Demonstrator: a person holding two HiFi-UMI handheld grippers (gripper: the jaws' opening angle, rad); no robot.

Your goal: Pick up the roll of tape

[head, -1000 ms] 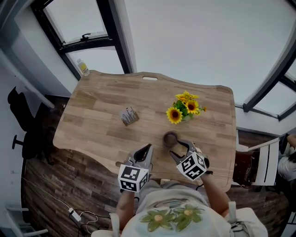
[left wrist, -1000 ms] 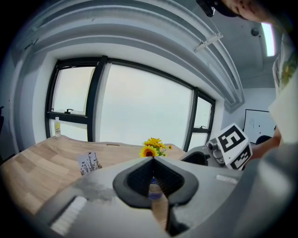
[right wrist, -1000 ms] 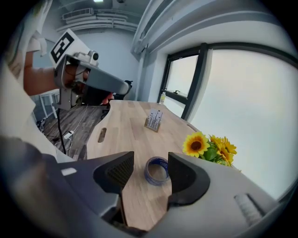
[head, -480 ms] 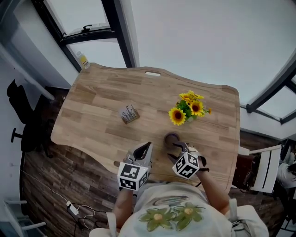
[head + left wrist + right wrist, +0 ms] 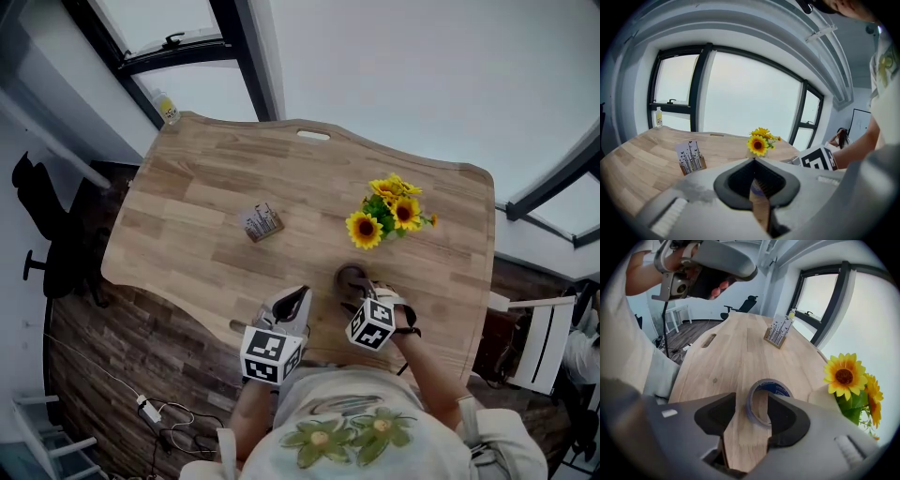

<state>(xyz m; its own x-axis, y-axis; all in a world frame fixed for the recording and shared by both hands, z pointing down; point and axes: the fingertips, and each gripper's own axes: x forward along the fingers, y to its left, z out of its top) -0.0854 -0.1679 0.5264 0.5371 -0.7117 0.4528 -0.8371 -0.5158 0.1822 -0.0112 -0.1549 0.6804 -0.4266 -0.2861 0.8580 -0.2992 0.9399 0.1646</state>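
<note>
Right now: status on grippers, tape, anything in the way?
Left gripper shut, empty. Right gripper closing, tape roll wall between its jaws, pads not yet pressing. Roll flat on table. Sunflowers beside it, apart; nothing blocking.

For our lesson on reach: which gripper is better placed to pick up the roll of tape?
Right. The right gripper hangs over the roll of tape, its fingers closing with the roll's wall between them. The left gripper is shut and off to the side.

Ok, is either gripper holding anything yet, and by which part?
Nothing is held yet. The right gripper is closing, the wall of the tape roll between its jaws but not pressed; the left gripper is shut, empty.
</note>
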